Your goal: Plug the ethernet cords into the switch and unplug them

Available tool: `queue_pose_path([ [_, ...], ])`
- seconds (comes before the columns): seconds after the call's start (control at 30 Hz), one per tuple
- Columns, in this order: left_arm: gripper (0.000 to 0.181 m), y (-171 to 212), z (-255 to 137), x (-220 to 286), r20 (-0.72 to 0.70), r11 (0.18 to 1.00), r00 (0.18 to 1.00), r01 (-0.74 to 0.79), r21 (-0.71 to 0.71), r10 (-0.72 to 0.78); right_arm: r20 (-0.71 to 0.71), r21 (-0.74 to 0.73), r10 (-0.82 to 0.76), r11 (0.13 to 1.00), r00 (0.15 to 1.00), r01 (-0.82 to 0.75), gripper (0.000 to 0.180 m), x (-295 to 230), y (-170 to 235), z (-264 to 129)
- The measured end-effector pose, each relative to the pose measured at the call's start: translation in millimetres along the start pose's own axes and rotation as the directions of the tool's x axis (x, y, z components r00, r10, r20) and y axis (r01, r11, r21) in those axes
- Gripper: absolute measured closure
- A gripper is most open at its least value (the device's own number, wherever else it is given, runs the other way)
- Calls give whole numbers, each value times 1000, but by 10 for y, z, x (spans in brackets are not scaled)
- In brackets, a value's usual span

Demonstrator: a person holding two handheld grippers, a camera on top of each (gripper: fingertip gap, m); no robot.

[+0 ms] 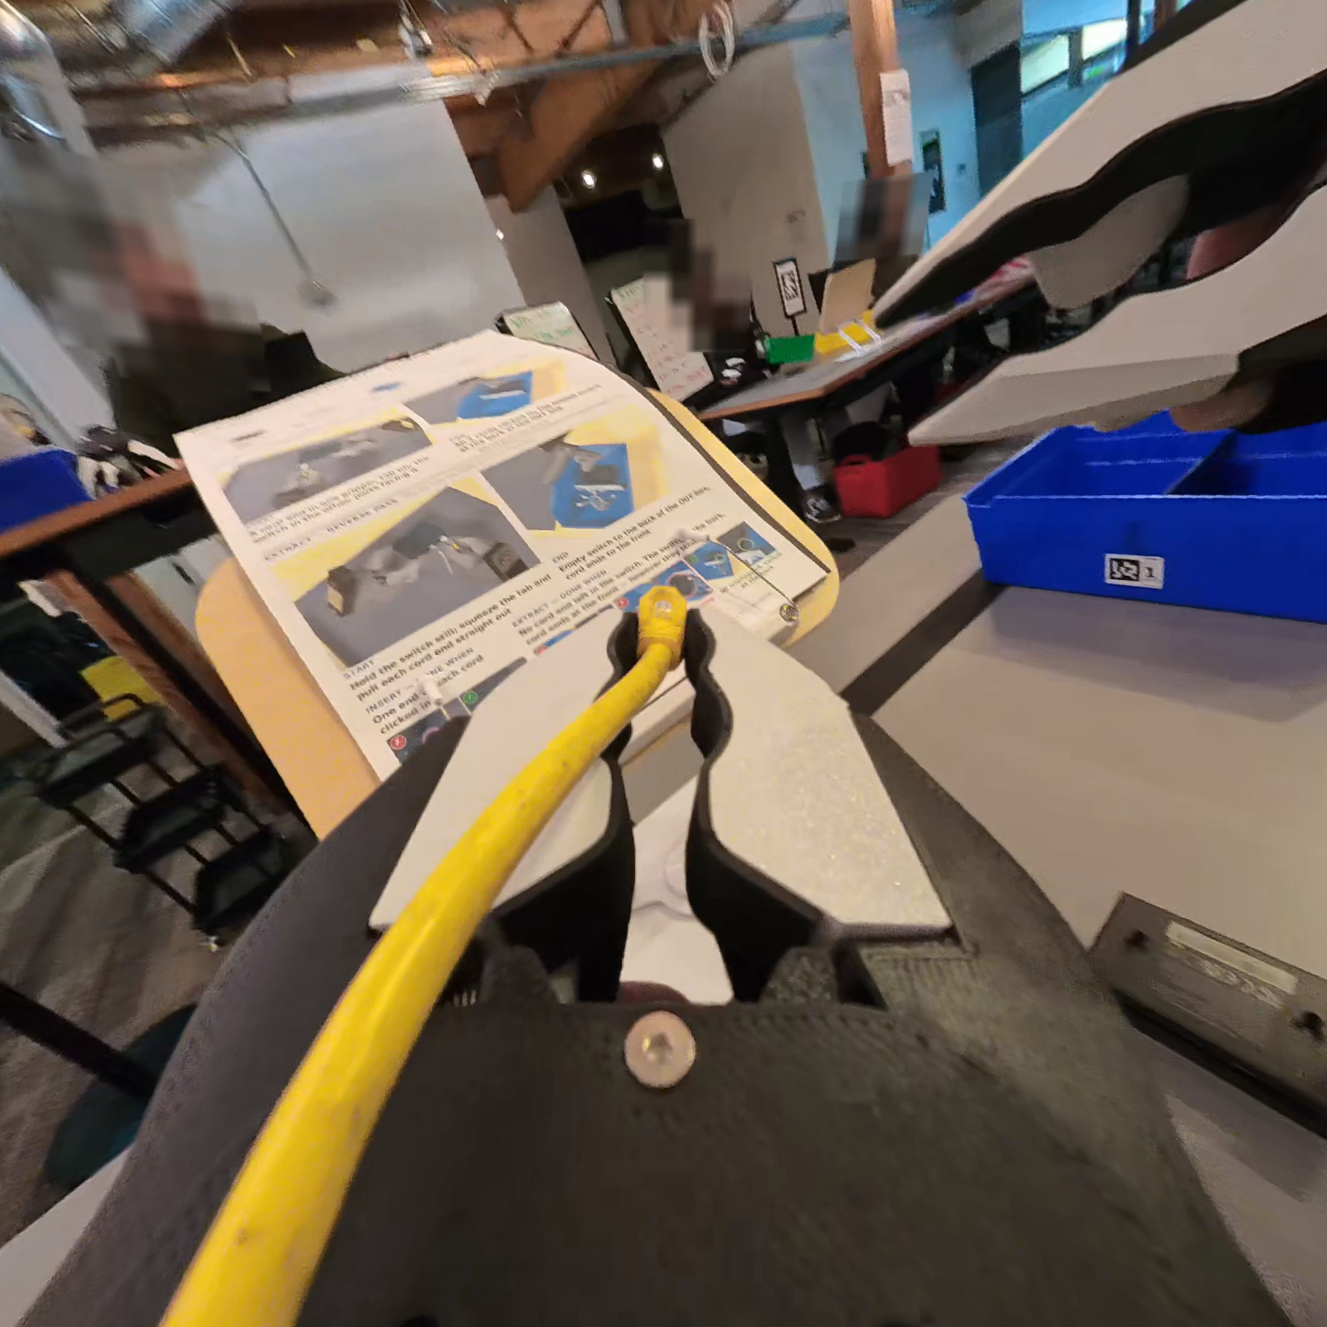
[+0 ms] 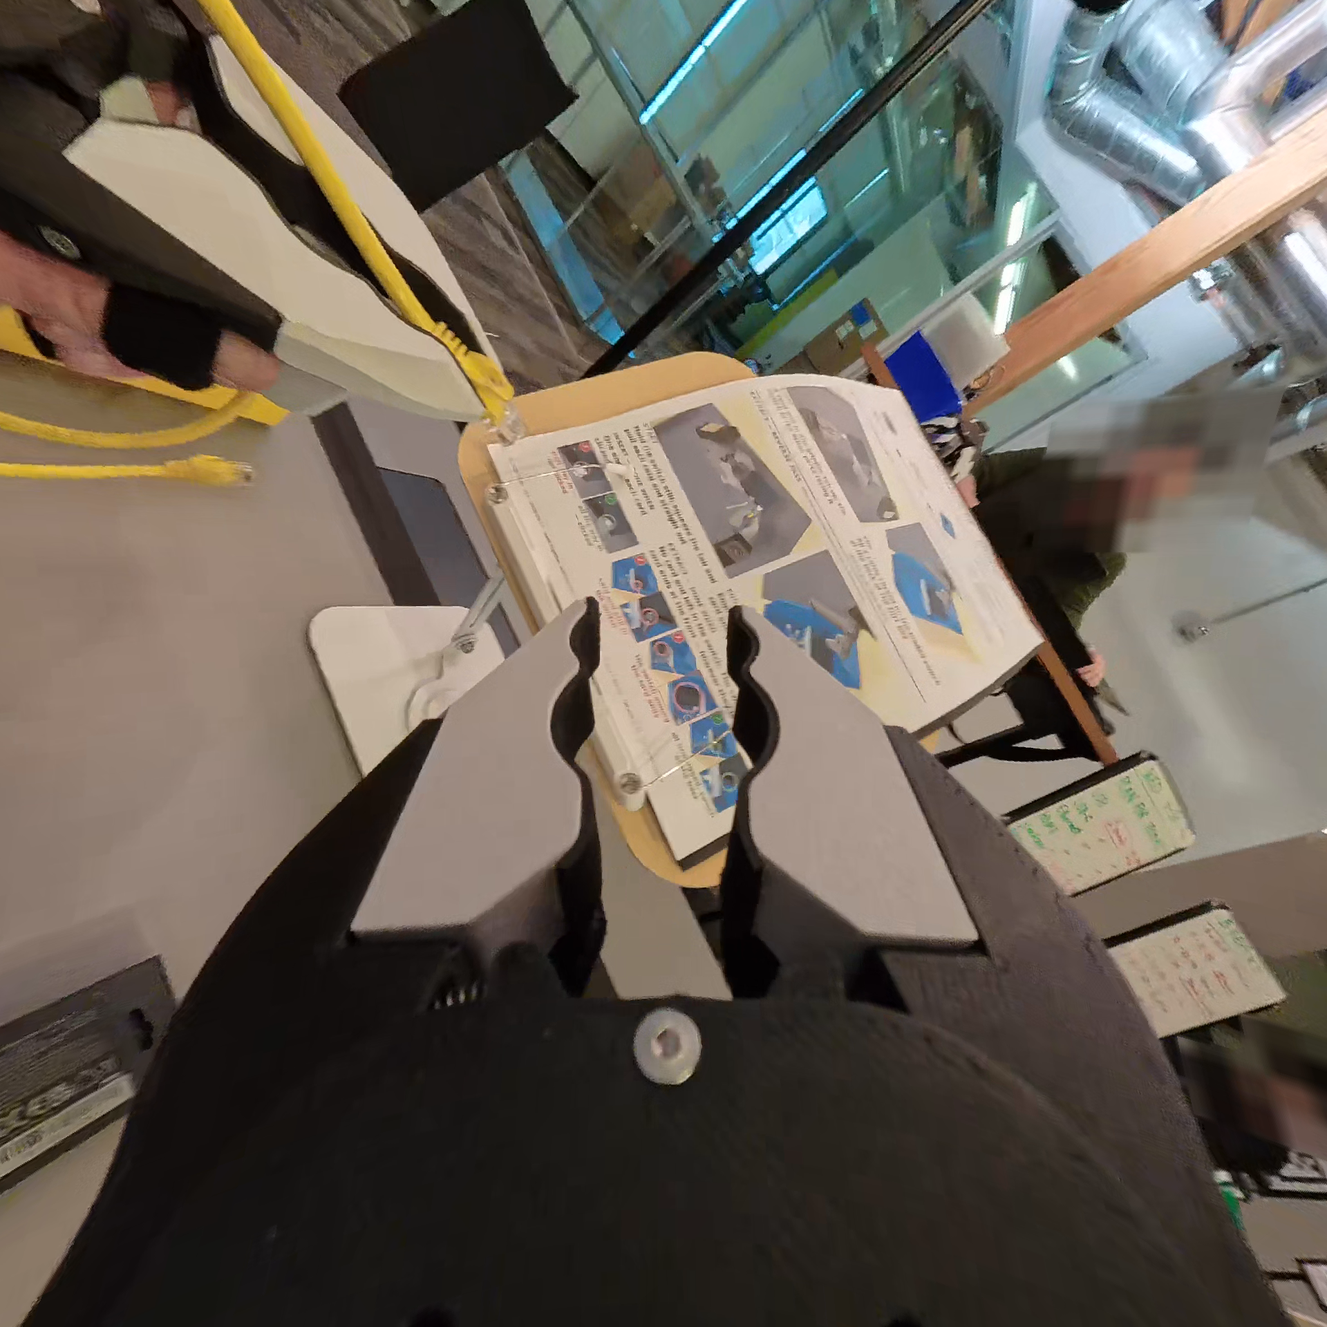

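Observation:
My left gripper (image 1: 660, 635) is shut on a yellow ethernet cord (image 1: 459, 897) just behind its plug (image 1: 660, 607), held in the air in front of the instruction sheet. The right wrist view shows it at upper left (image 2: 467, 402), the clear plug tip (image 2: 503, 424) sticking out. My right gripper (image 2: 664, 625) is open and empty, raised above the table; it also shows at upper right in the left wrist view (image 1: 897, 377). The dark grey switch (image 1: 1206, 998) lies on the table at lower right, and at lower left in the right wrist view (image 2: 64, 1070). A second yellow cord end (image 2: 201, 470) lies loose on the table.
A printed instruction sheet (image 1: 503, 517) stands tilted on a wooden board with a white base (image 2: 380, 668) at the table's far edge. A blue divided bin (image 1: 1149, 546) sits on the grey table (image 1: 1077, 754). People and other desks are beyond the table. Some 10 cm of space lies between my two pairs of fingers. From either gripper's tips it is about 30 cm to the dark grey switch (image 1: 1206, 998).

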State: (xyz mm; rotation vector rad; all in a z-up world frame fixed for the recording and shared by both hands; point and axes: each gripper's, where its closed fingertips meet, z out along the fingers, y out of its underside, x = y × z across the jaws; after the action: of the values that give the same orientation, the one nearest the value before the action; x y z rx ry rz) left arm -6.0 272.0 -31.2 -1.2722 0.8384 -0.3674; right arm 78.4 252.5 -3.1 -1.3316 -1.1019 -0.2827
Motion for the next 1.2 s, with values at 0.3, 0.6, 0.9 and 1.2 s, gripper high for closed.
queue_pose_path([
  [0.3, 168, -249, -23, 367, -42, 974, 986, 167, 156, -163, -225, -46, -268, 963, 937, 264, 134, -374, -139, -93],
  [0.6, 168, -504, -86, 926, -221, 937, 937, 308, 161, -270, -305, -134, -408, 913, 860, 386, 166, -371, -228, -198],
  [0.9, 164, -582, -110, 1038, -306, 936, 914, 322, 143, -267, -227, -179, -542, 840, 809, 512, 171, -358, -209, -310],
  [1.2, 107, -641, -118, 809, -373, 883, 848, 450, 135, -376, -139, -225, -688, 722, 712, 654, 173, -247, -110, -342],
])
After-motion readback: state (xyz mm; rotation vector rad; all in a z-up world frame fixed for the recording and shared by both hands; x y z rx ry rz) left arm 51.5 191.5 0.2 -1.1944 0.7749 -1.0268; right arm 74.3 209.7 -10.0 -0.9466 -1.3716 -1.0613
